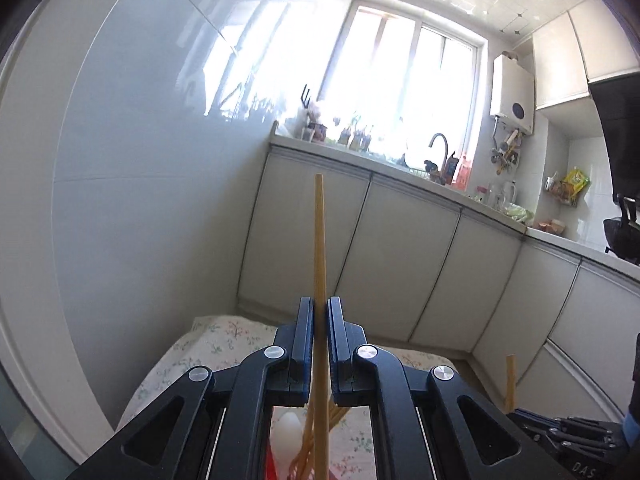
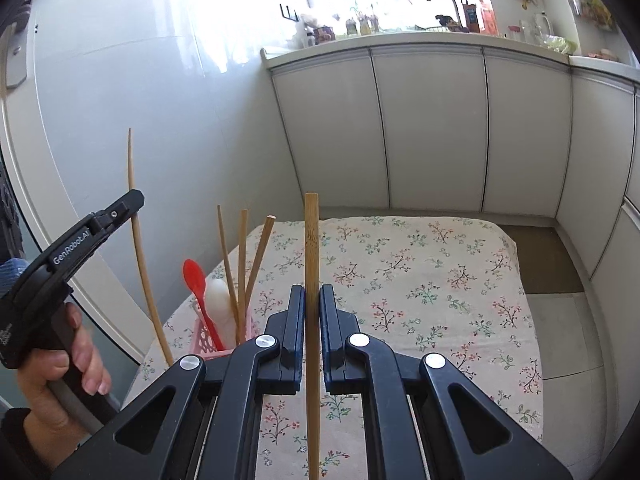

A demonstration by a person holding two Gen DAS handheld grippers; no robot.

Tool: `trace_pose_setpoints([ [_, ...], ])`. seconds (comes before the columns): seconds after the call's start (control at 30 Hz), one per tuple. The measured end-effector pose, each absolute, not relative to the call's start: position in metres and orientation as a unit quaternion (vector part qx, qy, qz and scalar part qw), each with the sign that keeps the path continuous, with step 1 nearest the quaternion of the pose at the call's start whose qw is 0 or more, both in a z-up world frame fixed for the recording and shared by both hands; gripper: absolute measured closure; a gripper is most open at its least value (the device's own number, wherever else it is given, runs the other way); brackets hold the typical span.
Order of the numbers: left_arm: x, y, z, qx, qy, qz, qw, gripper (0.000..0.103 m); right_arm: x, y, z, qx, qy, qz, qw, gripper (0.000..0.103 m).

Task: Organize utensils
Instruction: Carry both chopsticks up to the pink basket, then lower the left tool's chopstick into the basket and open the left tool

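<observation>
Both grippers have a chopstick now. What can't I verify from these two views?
- Pink basket, right wrist view: the right gripper hides its base.
- Right chopstick: lower end cut off by the frame edge.
- Left chopstick, left wrist view: lower end too, past the left gripper.

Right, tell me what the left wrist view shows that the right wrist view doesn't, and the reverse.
Only the left wrist view shows the wall-mounted water heater and the left gripper from behind, shut on its chopstick.

Only the right wrist view shows the red spoon, the pink basket, the person's left hand and the right gripper shut on the second chopstick.

Both show the floral tablecloth, the white spoon, the faucet and the window.
</observation>
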State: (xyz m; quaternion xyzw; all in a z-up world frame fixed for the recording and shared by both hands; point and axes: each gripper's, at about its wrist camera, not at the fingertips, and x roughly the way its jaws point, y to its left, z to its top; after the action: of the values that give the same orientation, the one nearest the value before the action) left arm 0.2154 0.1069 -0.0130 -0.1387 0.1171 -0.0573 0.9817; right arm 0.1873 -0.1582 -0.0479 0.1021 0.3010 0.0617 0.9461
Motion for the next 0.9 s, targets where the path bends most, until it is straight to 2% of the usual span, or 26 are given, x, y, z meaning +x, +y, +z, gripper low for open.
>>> trace_pose_setpoints([
  [0.17, 0.227, 0.096, -0.027, -0.112, 0.082, -0.047, 0.989, 0.097, 0.195, -0.159, -0.055, 0.110, 0.302, 0.067, 0.945, 0.096],
  [0.4, 0.232, 0.089, -0.045, -0.092, 0.072, -0.038, 0.992, 0.097, 0.196, -0.159, -0.060, 0.114, 0.298, 0.070, 0.945, 0.096],
  [0.67, 0.229, 0.083, -0.063, -0.088, 0.102, -0.059, 0.989, 0.096, 0.195, -0.160, -0.063, 0.117, 0.301, 0.070, 0.944, 0.096],
  [0.77, 0.227, 0.080, -0.069, -0.080, 0.120, -0.064, 0.987, 0.095, 0.194, -0.161, -0.061, 0.115, 0.298, 0.070, 0.945, 0.096],
  [0.83, 0.227, 0.080, -0.070, -0.081, 0.131, -0.063, 0.986, 0.088, 0.193, -0.161, -0.060, 0.119, 0.297, 0.070, 0.945, 0.096],
  [0.9, 0.226, 0.082, -0.068, -0.083, 0.146, -0.061, 0.984, 0.086, 0.192, -0.162, -0.058, 0.122, 0.294, 0.069, 0.945, 0.096],
])
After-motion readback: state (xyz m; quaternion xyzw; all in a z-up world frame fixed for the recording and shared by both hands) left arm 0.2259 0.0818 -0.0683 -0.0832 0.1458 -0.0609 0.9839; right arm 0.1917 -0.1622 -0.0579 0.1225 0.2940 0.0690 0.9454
